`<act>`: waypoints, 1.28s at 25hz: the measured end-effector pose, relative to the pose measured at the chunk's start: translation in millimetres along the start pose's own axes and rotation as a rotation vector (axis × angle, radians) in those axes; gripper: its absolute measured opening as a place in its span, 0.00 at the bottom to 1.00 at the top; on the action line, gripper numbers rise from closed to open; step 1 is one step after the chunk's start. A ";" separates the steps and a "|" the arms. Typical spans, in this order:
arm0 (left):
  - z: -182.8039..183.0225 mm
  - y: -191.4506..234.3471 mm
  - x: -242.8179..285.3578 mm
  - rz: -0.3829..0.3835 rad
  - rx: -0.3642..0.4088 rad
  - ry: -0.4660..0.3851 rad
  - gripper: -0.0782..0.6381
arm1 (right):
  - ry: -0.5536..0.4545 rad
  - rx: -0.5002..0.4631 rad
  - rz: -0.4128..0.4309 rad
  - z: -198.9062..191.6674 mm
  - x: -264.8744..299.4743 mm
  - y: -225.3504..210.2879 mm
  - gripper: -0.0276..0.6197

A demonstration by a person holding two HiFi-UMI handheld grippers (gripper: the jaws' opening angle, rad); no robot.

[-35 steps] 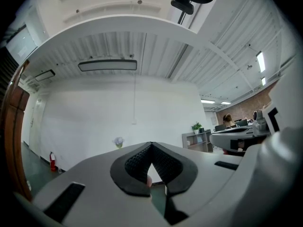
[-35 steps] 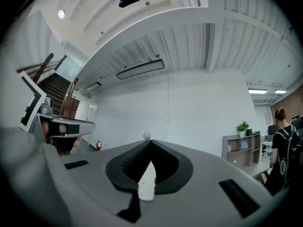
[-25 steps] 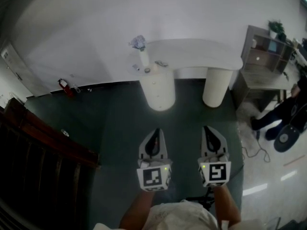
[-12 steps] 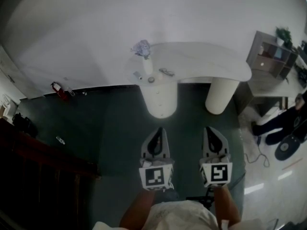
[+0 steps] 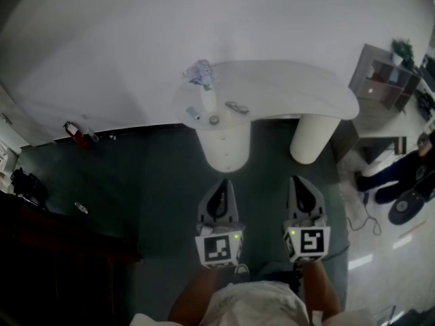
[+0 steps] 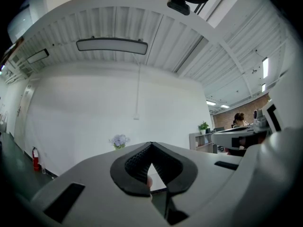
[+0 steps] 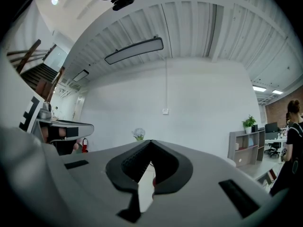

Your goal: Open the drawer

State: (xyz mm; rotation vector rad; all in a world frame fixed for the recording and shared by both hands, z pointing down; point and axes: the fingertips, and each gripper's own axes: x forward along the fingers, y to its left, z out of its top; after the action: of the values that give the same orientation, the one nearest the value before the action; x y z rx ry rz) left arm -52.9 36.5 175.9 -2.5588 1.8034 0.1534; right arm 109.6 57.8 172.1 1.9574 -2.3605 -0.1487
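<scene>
A white curved desk (image 5: 292, 90) stands against the far wall on two round pedestals. The left pedestal (image 5: 226, 145) holds the drawers; its front shows only faint small knobs in the head view. Both grippers are held level side by side over the dark green floor, well short of the desk. My left gripper (image 5: 221, 183) points at the left pedestal, its jaws closed to a point with nothing between them (image 6: 151, 144). My right gripper (image 5: 297, 180) points toward the right pedestal (image 5: 311, 138), and its jaws also meet at the tip, empty (image 7: 151, 141).
A vase of pale flowers (image 5: 202, 79) and small items (image 5: 236, 107) sit on the desk's left end. A dark wooden railing (image 5: 68, 250) lies at the lower left, a red fire extinguisher (image 5: 71, 132) by the wall. A grey shelf unit (image 5: 387, 80) and a person (image 5: 401, 175) are at the right.
Both grippers have moved forward toward the desk, which now sits closer and more central in the head view. The railing has slid out toward the left. Both grippers stay shut.
</scene>
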 end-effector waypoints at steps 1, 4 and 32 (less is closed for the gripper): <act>-1.5 0.9 3.2 0.000 0.000 0.002 0.11 | 0.000 0.005 -0.002 -1.3 3.2 -1.8 0.05; -6.1 1.7 15.7 -0.004 -0.001 0.003 0.11 | 0.000 0.003 -0.010 -5.5 14.9 -8.4 0.05; -95.8 12.4 263.1 0.172 0.039 0.058 0.11 | -0.023 0.002 0.166 -92.9 266.4 -116.1 0.05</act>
State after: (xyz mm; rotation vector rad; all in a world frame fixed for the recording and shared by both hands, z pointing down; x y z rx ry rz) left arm 30.3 -220.8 249.6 -2.4052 2.0250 0.0442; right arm 184.3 -227.9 248.7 1.7600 -2.5248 -0.1598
